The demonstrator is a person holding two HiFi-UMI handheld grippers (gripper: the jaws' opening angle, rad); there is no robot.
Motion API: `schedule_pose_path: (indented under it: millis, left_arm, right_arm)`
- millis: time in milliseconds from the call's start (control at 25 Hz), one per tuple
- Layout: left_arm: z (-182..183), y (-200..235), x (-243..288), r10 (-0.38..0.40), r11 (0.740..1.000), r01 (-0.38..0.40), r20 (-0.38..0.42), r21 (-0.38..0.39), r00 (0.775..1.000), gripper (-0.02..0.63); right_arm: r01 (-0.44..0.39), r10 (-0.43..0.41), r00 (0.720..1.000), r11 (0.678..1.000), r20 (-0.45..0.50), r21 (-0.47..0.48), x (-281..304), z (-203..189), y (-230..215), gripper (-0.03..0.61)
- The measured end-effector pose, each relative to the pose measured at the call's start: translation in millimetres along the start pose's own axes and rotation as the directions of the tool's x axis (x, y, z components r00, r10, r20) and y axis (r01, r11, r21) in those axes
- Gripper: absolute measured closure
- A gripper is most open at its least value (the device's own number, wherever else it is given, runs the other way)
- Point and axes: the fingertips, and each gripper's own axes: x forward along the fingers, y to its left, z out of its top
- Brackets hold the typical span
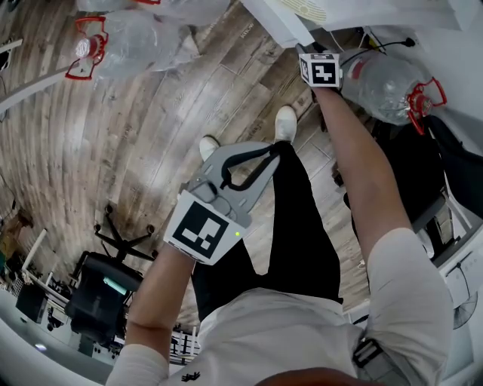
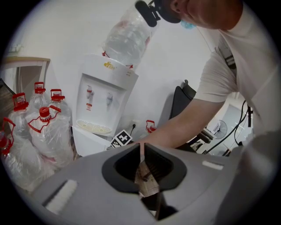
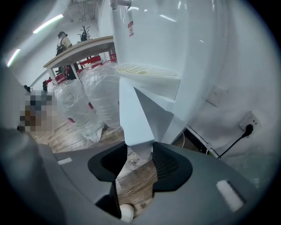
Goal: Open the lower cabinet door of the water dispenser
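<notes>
The white water dispenser (image 2: 105, 99) stands against the wall with a bottle upside down on top. Its lower cabinet door (image 3: 134, 114) is swung out from the body (image 3: 184, 52). My right gripper (image 3: 140, 151) has the door's free bottom corner between its jaws, with the pads against both faces. In the head view the right gripper (image 1: 307, 51) reaches down to the white cabinet (image 1: 279, 19). My left gripper (image 1: 275, 148) hangs over the floor away from the dispenser. Its jaws (image 2: 142, 147) are shut with nothing in them.
Several clear water bottles with red handles (image 2: 44, 132) stand left of the dispenser, and another (image 1: 389, 83) lies at the right. A black office chair (image 1: 102, 290) is behind me. A wall socket with a plug (image 3: 249, 122) sits right of the dispenser. My feet (image 1: 285, 122) are near its base.
</notes>
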Motion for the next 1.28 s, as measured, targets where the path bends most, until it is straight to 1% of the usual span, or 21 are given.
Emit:
schedule_pose_path:
  millis: [160,360,720,920,1080,1200,1280]
  left_arm:
    - [-5.6,5.5,-22.8,0.012,1.000,-0.012,0.011,-0.010,1.000,0.555]
    - [-12.8,13.0,-52.3,0.031,0.999,-0.030,0.027,-0.015,0.999,0.555]
    - [-31.4,24.8,-101.8,0.065,0.998,-0.064,0.048,-0.022,0.997,0.555]
    - [-41.4,33.7,-128.4,0.087,0.996,-0.085,0.062,-0.028,0.994,0.555]
    - [-50.6,40.6,-146.2,0.110,0.993,-0.107,0.067,-0.051,0.992,0.555]
    - [-56.0,45.4,-157.4,0.120,0.991,-0.116,0.075,-0.060,0.990,0.555]
    - [-59.4,49.8,-165.0,0.130,0.990,-0.125,0.078,-0.068,0.988,0.555]
  right_arm:
    - [0.015,-0.015,1.000,0.999,-0.008,0.031,-2.0,-4.2,18.5,0.399]
    - [0.020,-0.019,0.999,0.999,-0.032,0.042,-4.7,-11.9,47.6,0.402]
    - [0.002,0.001,0.999,0.997,-0.038,0.075,-1.1,-15.5,107.7,0.419]
    - [-0.014,0.017,0.999,0.998,-0.042,0.063,4.1,-10.1,142.1,0.422]
    - [-0.034,0.036,0.998,0.998,-0.041,0.048,10.4,-2.6,169.5,0.424]
    - [-0.051,0.052,0.998,0.999,-0.036,0.019,15.5,5.2,189.9,0.453]
    - [-0.064,0.064,0.997,0.998,-0.034,0.006,19.9,11.1,203.9,0.457]
